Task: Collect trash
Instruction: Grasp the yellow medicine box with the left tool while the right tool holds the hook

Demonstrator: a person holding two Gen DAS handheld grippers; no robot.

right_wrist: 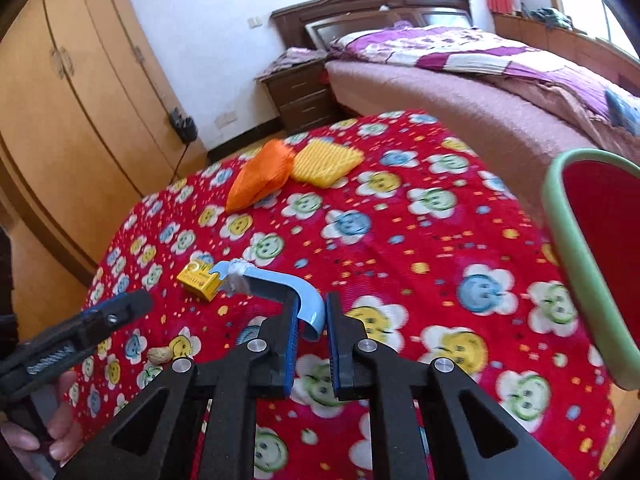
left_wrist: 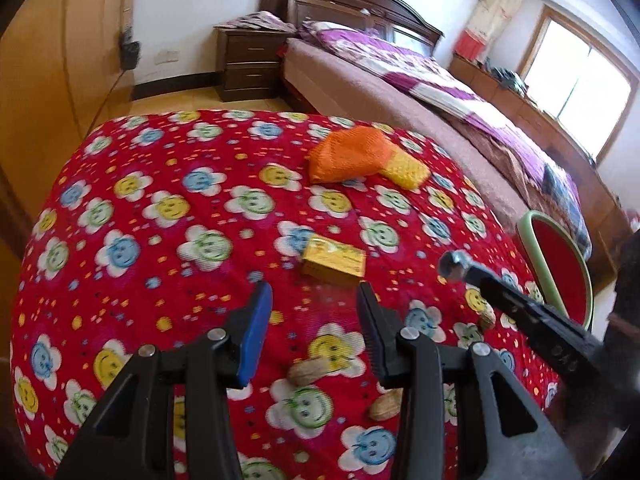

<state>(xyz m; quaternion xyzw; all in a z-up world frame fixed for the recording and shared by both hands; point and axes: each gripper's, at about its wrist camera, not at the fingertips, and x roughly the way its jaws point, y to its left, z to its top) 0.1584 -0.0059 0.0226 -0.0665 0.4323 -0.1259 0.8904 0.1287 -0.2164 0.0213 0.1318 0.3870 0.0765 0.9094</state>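
Left free, right carrying trash toward bin.

Left view: left gripper (left_wrist: 314,300) fingers apart, empty, yellow box (left_wrist: 334,261) just beyond, mid-frame.
Right view: right gripper (right_wrist: 312,316) clamped on blue strip (right_wrist: 276,284), thin grip may slip before red bin (right_wrist: 592,252), right edge.

Both cameras sit just behind their own jaws and look forward and down, at a steep slant, onto the desk under a red flowered cloth (left_wrist: 168,184). The left wrist view looks from the near left edge, with the bed (left_wrist: 420,92) at upper right. The right wrist view stands further right, close to the green-rimmed red bin (right_wrist: 568,248). Both views are near the cloth. They share the yellow box (left_wrist: 334,260), the orange net bag (right_wrist: 260,178), the yellow foam net (right_wrist: 326,160), the bin and the bed. Each view also catches the other gripper at its edge.
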